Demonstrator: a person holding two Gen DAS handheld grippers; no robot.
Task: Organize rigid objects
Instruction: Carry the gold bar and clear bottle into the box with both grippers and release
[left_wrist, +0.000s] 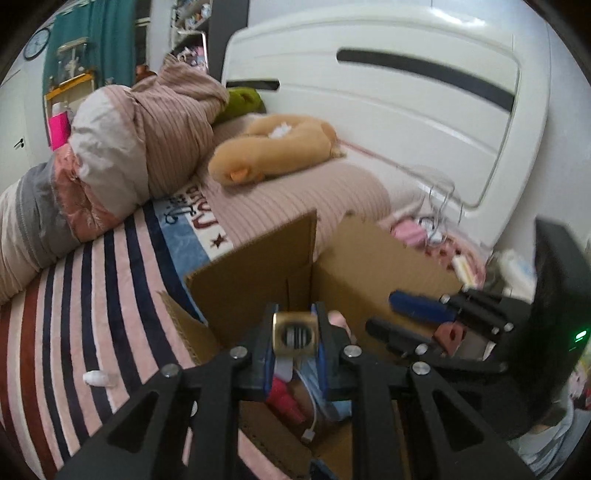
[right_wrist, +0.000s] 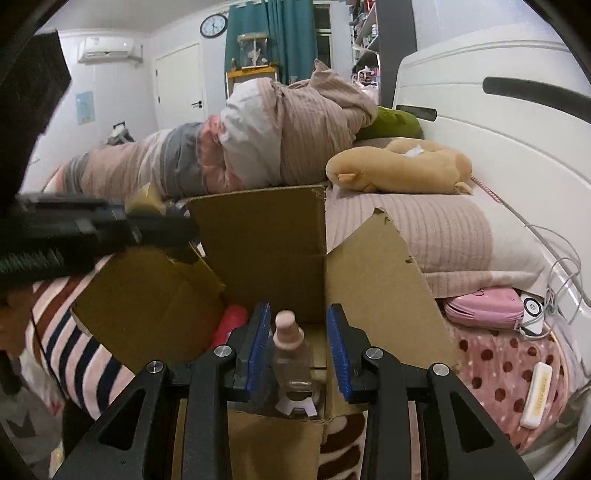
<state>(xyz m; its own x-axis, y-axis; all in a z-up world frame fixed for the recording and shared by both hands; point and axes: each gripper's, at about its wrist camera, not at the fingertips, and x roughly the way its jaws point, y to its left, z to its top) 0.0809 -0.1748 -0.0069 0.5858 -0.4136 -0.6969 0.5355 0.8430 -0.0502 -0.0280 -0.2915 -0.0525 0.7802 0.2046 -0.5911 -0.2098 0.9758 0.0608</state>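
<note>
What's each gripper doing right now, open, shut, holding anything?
Left gripper: shut on a brass block, above the box.
Right gripper: open, jaws either side of a bottle in the box, not clamping it.

A small gold-coloured square metal block with a ribbed round opening is hanging above an open brown cardboard box; a clear pink-capped plastic bottle is standing upright inside.

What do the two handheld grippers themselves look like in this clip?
Both match: the left gripper and right gripper have matte black linkage arms with triangular cut-outs, round silver pivot bolts and ribbed blue finger pads. No cables, markings or sleeves show.
</note>
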